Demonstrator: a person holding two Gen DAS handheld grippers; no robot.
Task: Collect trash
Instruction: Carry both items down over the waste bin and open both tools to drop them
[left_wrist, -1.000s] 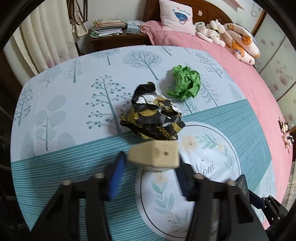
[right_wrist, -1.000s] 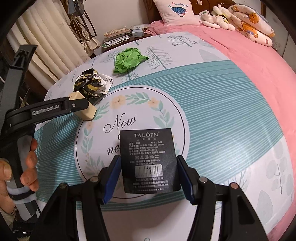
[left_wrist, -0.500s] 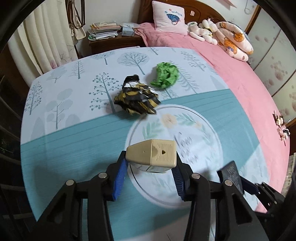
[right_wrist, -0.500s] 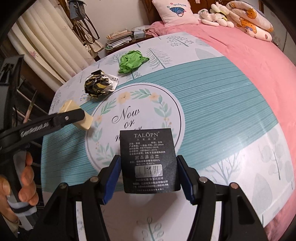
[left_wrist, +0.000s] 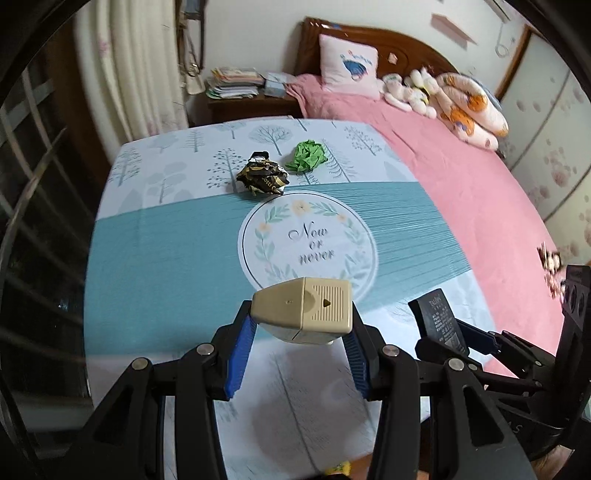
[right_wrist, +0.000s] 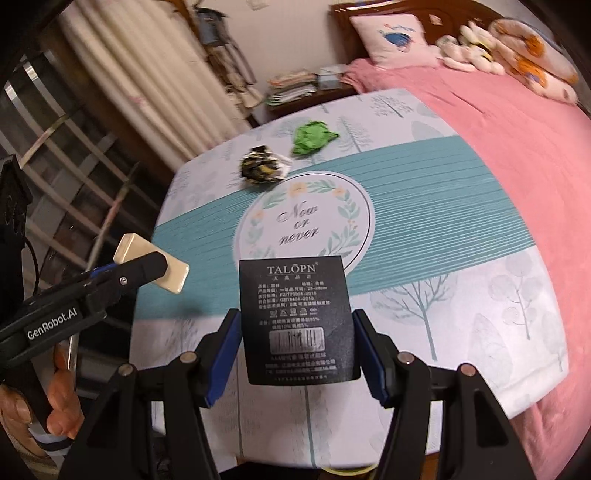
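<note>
Gripping a beige plug (left_wrist: 303, 312), left gripper (left_wrist: 297, 354); right gripper (right_wrist: 297, 356) black card (right_wrist: 297, 321).

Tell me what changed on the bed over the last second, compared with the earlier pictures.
Both grippers pulled back and up from the bed: the crumpled black-and-gold wrapper and green paper wad now look smaller and farther away. The left gripper still clamps the beige plastic box, and the right gripper still holds the black TALOPN card. Nothing was grabbed or released; both wads lie where they were.
</note>
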